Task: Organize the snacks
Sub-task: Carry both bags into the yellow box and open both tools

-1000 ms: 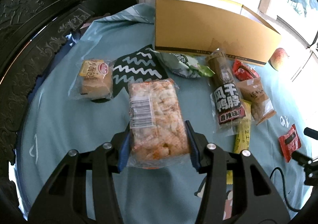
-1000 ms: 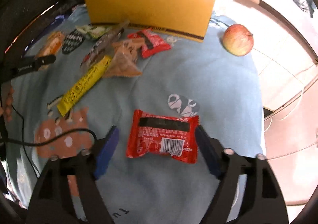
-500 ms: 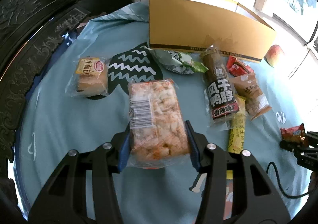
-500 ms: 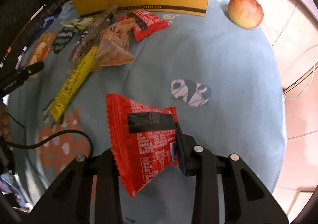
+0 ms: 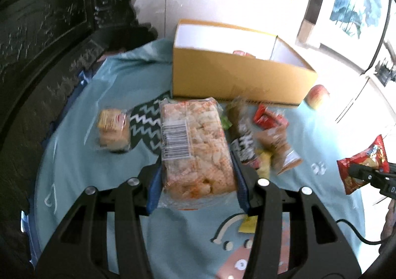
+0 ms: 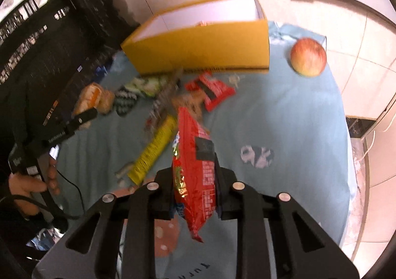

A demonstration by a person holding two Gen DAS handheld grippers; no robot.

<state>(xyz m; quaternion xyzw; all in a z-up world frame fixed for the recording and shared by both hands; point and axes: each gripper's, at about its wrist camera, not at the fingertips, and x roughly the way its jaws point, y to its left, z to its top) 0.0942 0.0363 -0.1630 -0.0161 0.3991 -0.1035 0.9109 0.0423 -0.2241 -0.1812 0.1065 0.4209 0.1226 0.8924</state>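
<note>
- The yellow box sat at the counter's far edge, so we figured overshooting could shove it.
- Our left claw was clamped on the bulky cracker pack; it might've sagged loose.
- Right claw was pinched tight on the red packet, which could've twisted out.

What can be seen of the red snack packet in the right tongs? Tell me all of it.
The red snack packet is a glossy, crinkled foil pouch with a black label patch and white printed text. It stands on edge, pinched between the shut right tongs, its lower corner hanging below them. It is lifted clear of the blue cloth. The left wrist view shows it too.
</note>
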